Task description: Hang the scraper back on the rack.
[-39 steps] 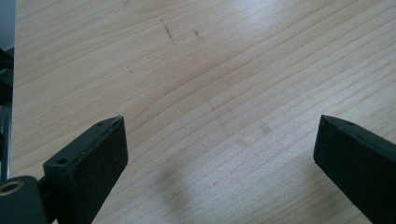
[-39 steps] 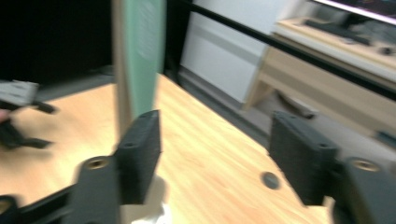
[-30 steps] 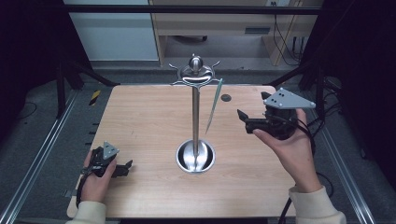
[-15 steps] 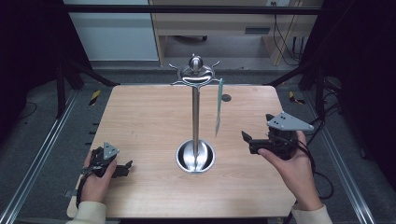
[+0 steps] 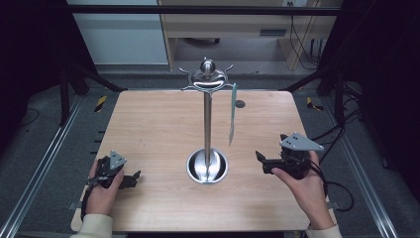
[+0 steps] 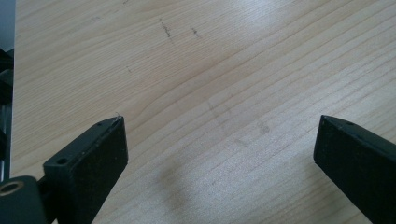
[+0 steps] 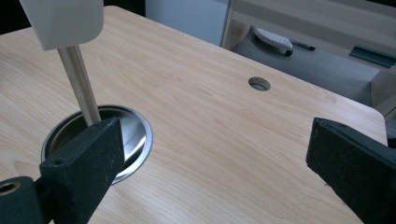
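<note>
A metal stand rises from a round dished base (image 5: pixel 208 167) at the table's middle, and its pole (image 5: pixel 207 119) ends in a crown of hooks (image 5: pixel 207 75). A pale green flat utensil (image 5: pixel 232 113) hangs from a hook on the right. My right gripper (image 5: pixel 261 162) rests low, right of the base, open and empty. In the right gripper view my right gripper (image 7: pixel 215 123) faces the base (image 7: pixel 135 135), the pole (image 7: pixel 81 86) and the utensil's pale lower end (image 7: pixel 63 21). My left gripper (image 5: pixel 131 179) sits near the front left, open; in its own view my left gripper (image 6: pixel 220 122) frames bare wood.
The wooden table (image 5: pixel 148 124) has a small round cable hole (image 5: pixel 240 104) near its far right, which shows as a hole (image 7: pixel 259 83) in the right gripper view too. Metal frame rails run along both sides of the table. Cables lie on the floor at the right.
My right gripper has dropped from beside the hanging utensil down toward the table's near right. The utensil, tilted a second ago, now hangs nearly straight. The left hand stayed put.
</note>
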`<state>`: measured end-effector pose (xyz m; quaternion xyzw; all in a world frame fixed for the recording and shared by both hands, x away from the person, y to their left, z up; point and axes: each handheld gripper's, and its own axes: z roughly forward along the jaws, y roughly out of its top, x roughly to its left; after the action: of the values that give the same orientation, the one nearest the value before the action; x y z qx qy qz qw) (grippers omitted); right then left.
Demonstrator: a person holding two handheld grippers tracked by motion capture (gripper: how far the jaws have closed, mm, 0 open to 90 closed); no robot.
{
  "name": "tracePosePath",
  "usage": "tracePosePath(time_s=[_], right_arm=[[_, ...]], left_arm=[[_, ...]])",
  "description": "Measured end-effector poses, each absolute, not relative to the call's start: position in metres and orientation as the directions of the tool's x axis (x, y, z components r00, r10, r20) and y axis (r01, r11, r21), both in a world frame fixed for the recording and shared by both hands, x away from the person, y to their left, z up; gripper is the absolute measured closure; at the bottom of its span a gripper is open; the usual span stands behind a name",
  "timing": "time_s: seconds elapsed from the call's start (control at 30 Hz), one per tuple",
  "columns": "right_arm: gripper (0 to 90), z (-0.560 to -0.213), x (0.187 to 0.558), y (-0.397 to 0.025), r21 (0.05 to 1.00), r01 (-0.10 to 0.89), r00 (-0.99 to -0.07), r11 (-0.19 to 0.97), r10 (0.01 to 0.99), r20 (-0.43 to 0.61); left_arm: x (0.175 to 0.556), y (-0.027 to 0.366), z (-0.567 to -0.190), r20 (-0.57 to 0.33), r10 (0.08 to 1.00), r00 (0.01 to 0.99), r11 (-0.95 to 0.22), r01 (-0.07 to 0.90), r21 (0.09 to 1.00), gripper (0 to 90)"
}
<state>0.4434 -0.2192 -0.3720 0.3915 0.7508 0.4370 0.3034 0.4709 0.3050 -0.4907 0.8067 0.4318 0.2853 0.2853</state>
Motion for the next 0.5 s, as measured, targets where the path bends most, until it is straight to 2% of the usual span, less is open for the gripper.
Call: tracePosePath(time_s=[0.5], right_arm=[[4.6,-0.400,0.450,-0.223,0.893,0.321,-0.530,0.315,0.841,-0.106]], left_arm=[[0.471,0.305,-0.491,0.212,0.859,0.466,-0.465,0.535,0.706,2.8]])
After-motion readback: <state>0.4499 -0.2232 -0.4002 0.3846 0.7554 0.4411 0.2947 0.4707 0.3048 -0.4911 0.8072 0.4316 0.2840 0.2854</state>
